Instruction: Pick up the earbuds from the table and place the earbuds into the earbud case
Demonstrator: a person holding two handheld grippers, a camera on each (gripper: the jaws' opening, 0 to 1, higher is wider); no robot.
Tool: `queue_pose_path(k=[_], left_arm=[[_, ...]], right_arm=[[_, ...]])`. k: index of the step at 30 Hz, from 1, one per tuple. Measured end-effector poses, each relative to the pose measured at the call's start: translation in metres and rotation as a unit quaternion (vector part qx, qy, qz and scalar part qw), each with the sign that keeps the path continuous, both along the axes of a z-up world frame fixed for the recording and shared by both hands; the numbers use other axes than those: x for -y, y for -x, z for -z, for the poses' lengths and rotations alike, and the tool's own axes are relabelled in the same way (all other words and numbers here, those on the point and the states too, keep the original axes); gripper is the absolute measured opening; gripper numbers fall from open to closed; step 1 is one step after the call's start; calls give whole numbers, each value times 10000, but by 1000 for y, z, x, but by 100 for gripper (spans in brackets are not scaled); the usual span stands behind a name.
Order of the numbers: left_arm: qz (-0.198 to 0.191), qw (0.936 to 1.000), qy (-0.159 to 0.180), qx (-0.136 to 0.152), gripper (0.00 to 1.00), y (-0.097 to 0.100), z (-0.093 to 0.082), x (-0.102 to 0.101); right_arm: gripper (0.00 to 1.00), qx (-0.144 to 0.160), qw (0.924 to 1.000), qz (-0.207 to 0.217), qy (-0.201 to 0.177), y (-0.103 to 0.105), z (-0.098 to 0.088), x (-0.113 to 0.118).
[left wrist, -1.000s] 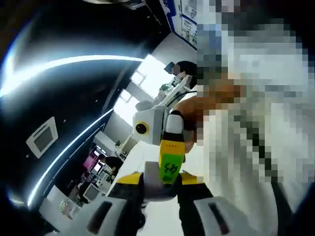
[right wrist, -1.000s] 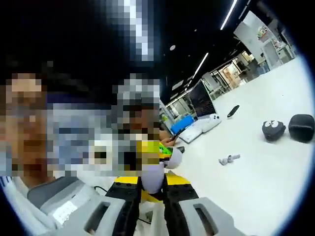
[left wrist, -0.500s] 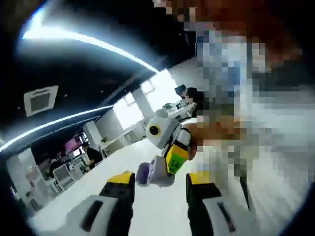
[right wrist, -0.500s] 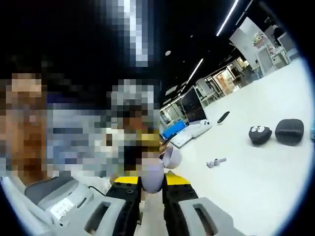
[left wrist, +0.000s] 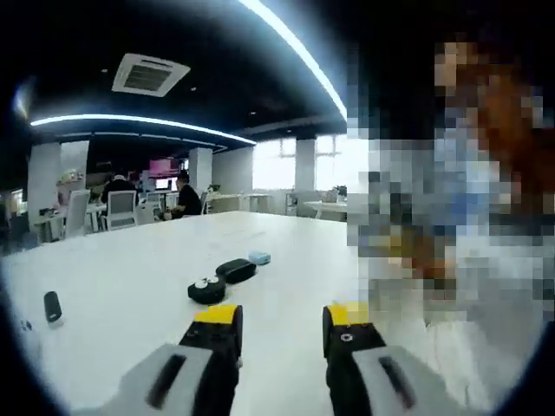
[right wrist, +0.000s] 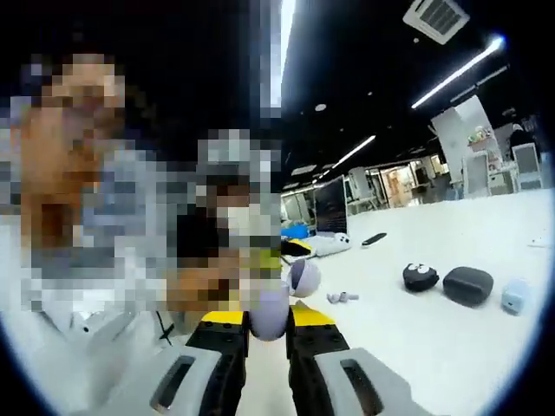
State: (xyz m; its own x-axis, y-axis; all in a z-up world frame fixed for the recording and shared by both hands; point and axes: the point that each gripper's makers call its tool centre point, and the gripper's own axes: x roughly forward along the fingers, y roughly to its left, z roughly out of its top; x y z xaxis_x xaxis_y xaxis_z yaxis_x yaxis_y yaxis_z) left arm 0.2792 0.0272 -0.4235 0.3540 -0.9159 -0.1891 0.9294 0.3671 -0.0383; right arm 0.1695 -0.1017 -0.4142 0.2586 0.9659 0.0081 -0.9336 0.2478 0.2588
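My right gripper [right wrist: 270, 319] is shut on a lavender earbud case [right wrist: 269, 310], whose round lid [right wrist: 303, 276] stands open to the right of the jaws. Beyond it, a small pale earbud [right wrist: 342, 297] lies on the white table [right wrist: 416, 347]. My left gripper [left wrist: 282, 319] is open above the table [left wrist: 130, 286], with nothing between its yellow-tipped jaws.
A black round pouch with eyes [right wrist: 421, 276] [left wrist: 206, 289], a dark oval case [right wrist: 467, 285] [left wrist: 236, 269] and a small light blue item [right wrist: 515, 295] [left wrist: 258, 257] lie together. A white controller [right wrist: 334, 245] and a black remote [right wrist: 375, 238] lie farther back. A small black object [left wrist: 53, 306] lies left.
The left gripper view has swung off the right gripper and its lavender case onto the table. The right gripper view has rolled; its jaws still hold the case.
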Motion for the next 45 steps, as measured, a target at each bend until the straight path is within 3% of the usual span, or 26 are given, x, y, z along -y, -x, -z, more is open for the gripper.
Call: queue_pose_path(k=[4, 6, 11, 27, 29, 30, 34, 39, 45], left_arm=[[-40, 9998, -146, -131, 38, -8, 22, -6], [7, 9997, -196, -177, 38, -8, 31, -6], [-200, 9971, -730, 62, 35, -20, 47, -13], [34, 9909, -1334, -163, 28, -38, 76, 4], [75, 9882, -1498, -307, 28, -39, 75, 10], [38, 9841, -1741, -341, 27, -39, 78, 9], [66, 9753, -2193, -244, 24, -38, 78, 16], [60, 9589, -2824, -257, 24, -39, 86, 18], [-38, 9517, -3034, -473, 20, -42, 87, 20]], right_arm=[[16, 447, 9989, 24, 138, -4, 7, 8], [16, 488, 9985, 34, 233, -8, 11, 11], [16, 477, 9983, 168, 306, -22, 10, 22], [16, 548, 9976, 211, 356, -22, 10, 22], [16, 546, 9975, 215, 390, -22, 11, 22], [16, 543, 9974, 217, 420, -22, 13, 20], [16, 495, 9972, 254, 491, -22, 17, 18], [16, 442, 9975, 241, 487, -21, 19, 19], [16, 475, 9975, 203, 485, -18, 17, 17]])
